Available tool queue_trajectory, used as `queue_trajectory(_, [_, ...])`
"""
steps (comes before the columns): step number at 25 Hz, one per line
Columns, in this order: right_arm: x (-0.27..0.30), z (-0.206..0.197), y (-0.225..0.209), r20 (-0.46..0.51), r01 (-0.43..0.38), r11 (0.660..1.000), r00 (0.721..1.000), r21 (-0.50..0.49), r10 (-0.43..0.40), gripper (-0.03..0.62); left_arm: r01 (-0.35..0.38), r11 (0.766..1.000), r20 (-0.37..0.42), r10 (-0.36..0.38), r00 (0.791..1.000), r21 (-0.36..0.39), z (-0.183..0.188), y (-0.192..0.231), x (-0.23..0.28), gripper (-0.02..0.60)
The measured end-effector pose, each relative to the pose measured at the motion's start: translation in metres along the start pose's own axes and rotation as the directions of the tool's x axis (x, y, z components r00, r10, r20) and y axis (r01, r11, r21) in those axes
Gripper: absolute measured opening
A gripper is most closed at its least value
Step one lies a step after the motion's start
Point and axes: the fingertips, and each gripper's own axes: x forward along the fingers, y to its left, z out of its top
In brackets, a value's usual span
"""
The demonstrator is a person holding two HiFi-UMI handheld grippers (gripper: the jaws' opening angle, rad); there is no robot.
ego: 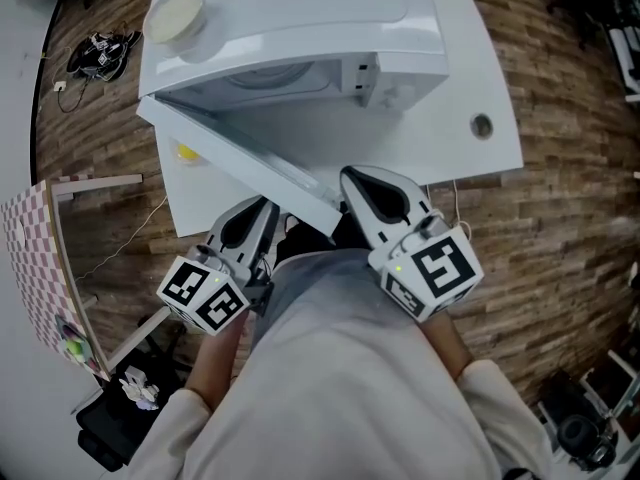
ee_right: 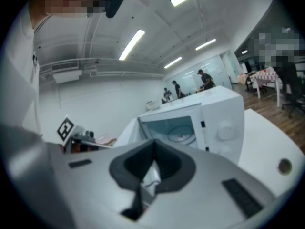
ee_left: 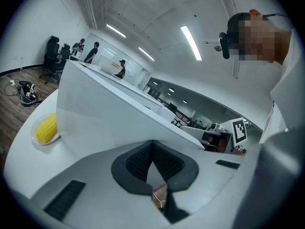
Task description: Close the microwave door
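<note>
White microwave door (ego: 235, 158) hangs open. Left gripper (ego: 262, 213) and right gripper (ego: 358, 183) are both pinched shut, empty. I'd nudge the door's outer face steadily with the left.

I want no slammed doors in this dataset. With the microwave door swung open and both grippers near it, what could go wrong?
The right gripper, shut and empty, sits near the free edge of the microwave door; a push there might slip off the edge. A hard swing could slam the door and jolt the bowl resting on top of the microwave near its front corner.
</note>
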Motion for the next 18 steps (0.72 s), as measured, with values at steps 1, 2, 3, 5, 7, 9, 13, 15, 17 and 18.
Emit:
queue_trajectory(1, [0.000, 0.000, -0.001, 0.000, -0.001, 1.000, 1.000, -0.001, 0.001, 0.021, 0.001, 1.000, 0.003, -0.001, 1.000, -0.001, 0.000, 0.000, 0.001, 0.017])
queue_trajectory(2, [-0.001, -0.001, -0.001, 0.000, -0.002, 1.000, 1.000, -0.002, 0.002, 0.021, 0.003, 1.000, 0.007, -0.003, 1.000, 0.000, 0.001, 0.000, 0.002, 0.017])
queue_trajectory(3, [-0.002, -0.001, -0.002, 0.000, -0.003, 1.000, 1.000, -0.004, 0.003, 0.021, 0.004, 1.000, 0.010, -0.004, 1.000, 0.001, 0.001, -0.001, 0.003, 0.017])
queue_trajectory(5, [-0.004, -0.001, -0.005, 0.000, -0.002, 1.000, 1.000, -0.008, 0.002, 0.021, 0.010, 1.000, 0.017, -0.010, 1.000, 0.007, 0.003, -0.002, 0.007, 0.017])
queue_trajectory(7, [-0.005, 0.000, -0.008, 0.001, -0.002, 1.000, 1.000, -0.013, 0.002, 0.021, 0.016, 1.000, 0.022, -0.017, 1.000, 0.016, 0.005, -0.005, 0.011, 0.017])
queue_trajectory(9, [-0.007, 0.001, -0.009, 0.001, -0.001, 1.000, 1.000, -0.019, 0.001, 0.021, 0.022, 0.999, 0.024, -0.023, 0.999, 0.023, 0.007, -0.008, 0.014, 0.017])
queue_trajectory(13, [-0.012, 0.004, -0.011, 0.007, 0.002, 1.000, 1.000, -0.023, -0.002, 0.021, 0.024, 0.999, 0.029, -0.025, 0.999, 0.035, 0.010, -0.013, 0.017, 0.017])
queue_trajectory(15, [-0.016, 0.006, -0.015, 0.015, 0.006, 1.000, 1.000, -0.020, -0.006, 0.021, 0.024, 0.999, 0.028, -0.025, 0.999, 0.041, 0.011, -0.015, 0.020, 0.017])
queue_trajectory(17, [-0.018, 0.007, -0.019, 0.019, 0.013, 1.000, 1.000, -0.014, -0.013, 0.021, 0.025, 0.999, 0.026, -0.026, 0.999, 0.046, 0.012, -0.016, 0.022, 0.017])
queue_trajectory(18, [-0.018, 0.007, -0.020, 0.020, 0.016, 1.000, 1.000, -0.012, -0.015, 0.021, 0.025, 0.999, 0.027, -0.026, 0.999, 0.048, 0.013, -0.015, 0.023, 0.017])
